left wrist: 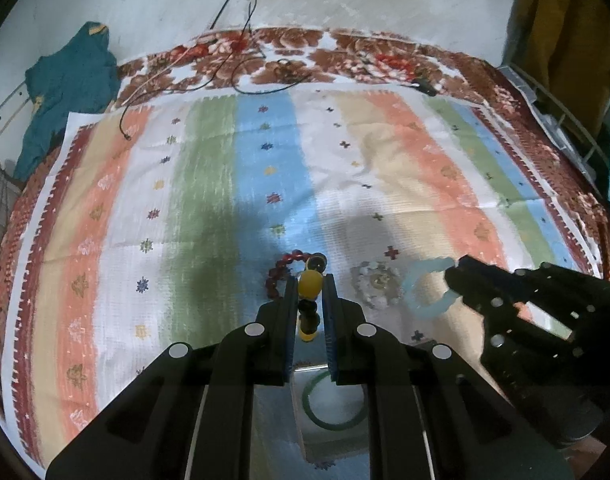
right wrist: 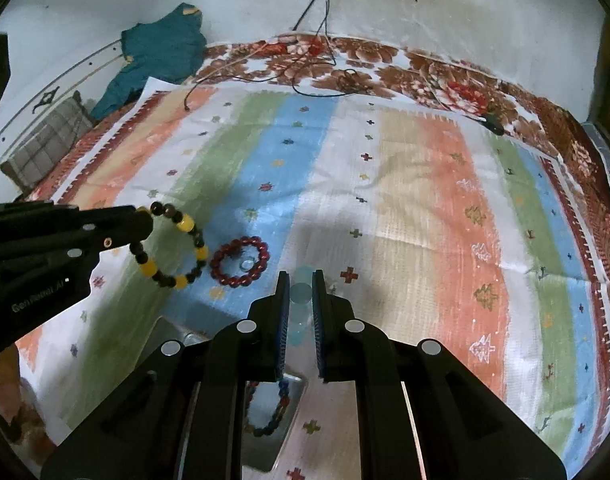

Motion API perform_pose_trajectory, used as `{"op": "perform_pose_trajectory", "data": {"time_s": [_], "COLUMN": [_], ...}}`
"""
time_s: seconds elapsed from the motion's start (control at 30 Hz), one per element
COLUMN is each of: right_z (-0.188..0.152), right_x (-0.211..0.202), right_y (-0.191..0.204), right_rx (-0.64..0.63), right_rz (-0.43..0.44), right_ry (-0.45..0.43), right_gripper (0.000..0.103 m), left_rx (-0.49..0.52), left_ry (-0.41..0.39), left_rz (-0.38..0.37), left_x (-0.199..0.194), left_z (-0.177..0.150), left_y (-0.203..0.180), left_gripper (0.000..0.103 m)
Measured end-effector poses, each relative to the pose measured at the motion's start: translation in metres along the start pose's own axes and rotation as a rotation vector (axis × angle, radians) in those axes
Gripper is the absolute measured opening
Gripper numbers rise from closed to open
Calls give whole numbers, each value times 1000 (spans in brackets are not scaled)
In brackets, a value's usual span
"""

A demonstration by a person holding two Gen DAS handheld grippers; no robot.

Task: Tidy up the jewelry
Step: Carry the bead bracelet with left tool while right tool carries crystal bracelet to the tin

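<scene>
The left gripper (left wrist: pixel 309 292) is clamped on a yellow-and-black bead bracelet (right wrist: pixel 173 246), lifted clear of the cloth; from the right wrist view the loop hangs off its fingertips. On that gripper's side, white lettering reads "Gen Neural AI", the last part hard to make out. The right gripper (right wrist: pixel 301 292) has its jaws narrowed on a pale blue translucent bracelet (left wrist: pixel 429 290), which in the left wrist view shows as a ring standing out from its tip.

Nearest the cameras, below the grippers, lies a clear tray (right wrist: pixel 295 384). One part holds a green bangle (left wrist: pixel 333 404), another a dark multicoloured bead bracelet (right wrist: pixel 271 408); whether these are separate compartments of one tray cannot be told.

Just beyond the fingertips, a dark red bead bracelet (right wrist: pixel 240 258) lies flat on the blue stripe of the striped cloth (right wrist: pixel 425 200), with a small clear round piece inside its loop. To its right in the left wrist view sits a whitish pearl-like bracelet (left wrist: pixel 375 284), blurred, next to the blue ring.

Farther off, the cloth runs to a brown floral blanket (left wrist: pixel 305 56). Thin black cables (left wrist: pixel 241 40) trail across it from the white wall. A teal garment (left wrist: pixel 73 80) is bunched at the far left.
</scene>
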State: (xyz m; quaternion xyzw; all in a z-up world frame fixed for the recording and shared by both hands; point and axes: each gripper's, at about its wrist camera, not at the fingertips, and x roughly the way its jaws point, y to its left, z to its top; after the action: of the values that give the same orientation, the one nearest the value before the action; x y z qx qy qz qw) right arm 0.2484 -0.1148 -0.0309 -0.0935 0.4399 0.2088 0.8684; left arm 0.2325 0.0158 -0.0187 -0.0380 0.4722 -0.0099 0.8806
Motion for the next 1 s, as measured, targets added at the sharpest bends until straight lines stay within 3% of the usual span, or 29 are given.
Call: {"op": "perform_pose_trajectory", "data": {"time_s": [1.0], "right_z": [-46], "right_x": [-51], "right_y": [21], "right_rx": [-15], "right_rz": [69], "right_ry": [-39], "right_gripper": [12], "left_rx": [12], "left_ry": [-55], "left_rz": [-82], "left_x": [-58], "left_z": [-52], "left_y": [-24], "left_gripper": [12]}}
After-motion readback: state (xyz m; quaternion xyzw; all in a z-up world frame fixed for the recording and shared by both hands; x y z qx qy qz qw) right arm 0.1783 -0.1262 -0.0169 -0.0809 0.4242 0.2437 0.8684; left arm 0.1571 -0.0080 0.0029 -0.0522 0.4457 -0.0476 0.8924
